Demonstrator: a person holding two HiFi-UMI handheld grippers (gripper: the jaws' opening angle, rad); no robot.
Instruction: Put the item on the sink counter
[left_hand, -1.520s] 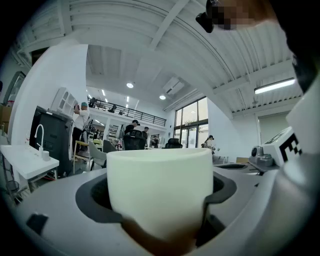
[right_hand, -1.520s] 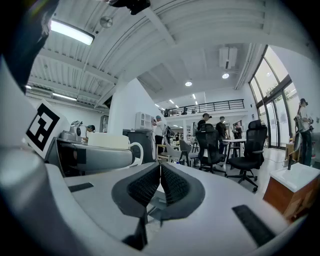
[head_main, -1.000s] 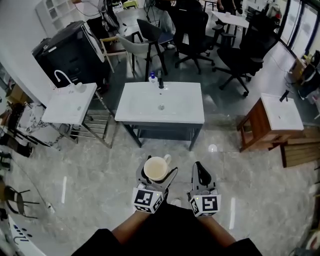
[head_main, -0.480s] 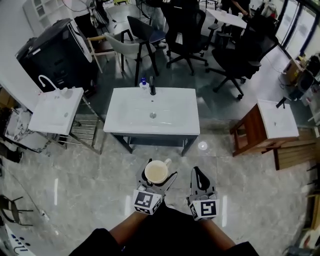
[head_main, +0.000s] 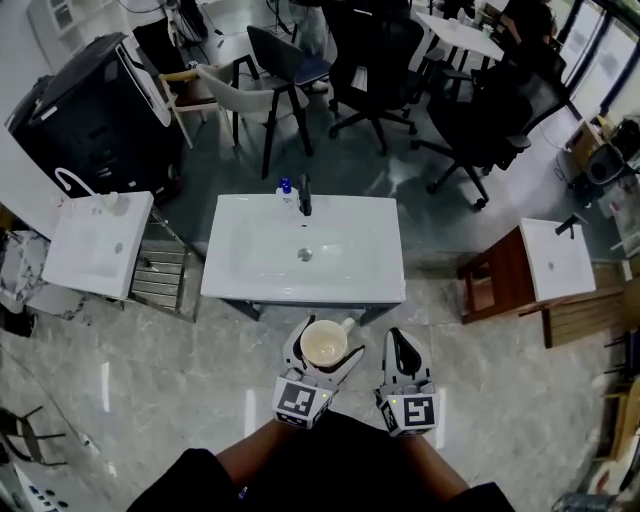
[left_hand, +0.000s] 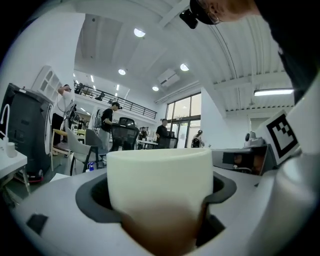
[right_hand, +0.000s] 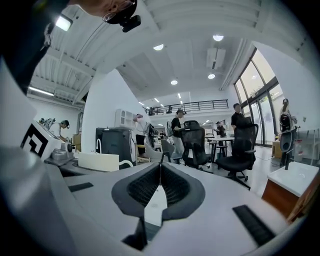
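Note:
A cream mug (head_main: 323, 343) stands upright between the jaws of my left gripper (head_main: 322, 346), which is shut on it; its handle points up-right. In the left gripper view the mug (left_hand: 160, 192) fills the gap between the dark pads. My right gripper (head_main: 402, 350) is beside it, shut with nothing held; its ribbed pads (right_hand: 160, 185) meet. Both grippers hang just short of the front edge of the white sink counter (head_main: 375, 250), with its basin, black tap (head_main: 305, 199) and a small blue-capped bottle (head_main: 285, 190).
A smaller white sink unit (head_main: 92, 245) with a wire rack stands at left, a wooden stand with a white top (head_main: 553, 258) at right. Office chairs (head_main: 470, 125) and a black cabinet (head_main: 85, 105) lie behind the counter. People stand far back.
The sink counter has come closer to both grippers in the head view. The mug stays in my left gripper and the right gripper stays shut.

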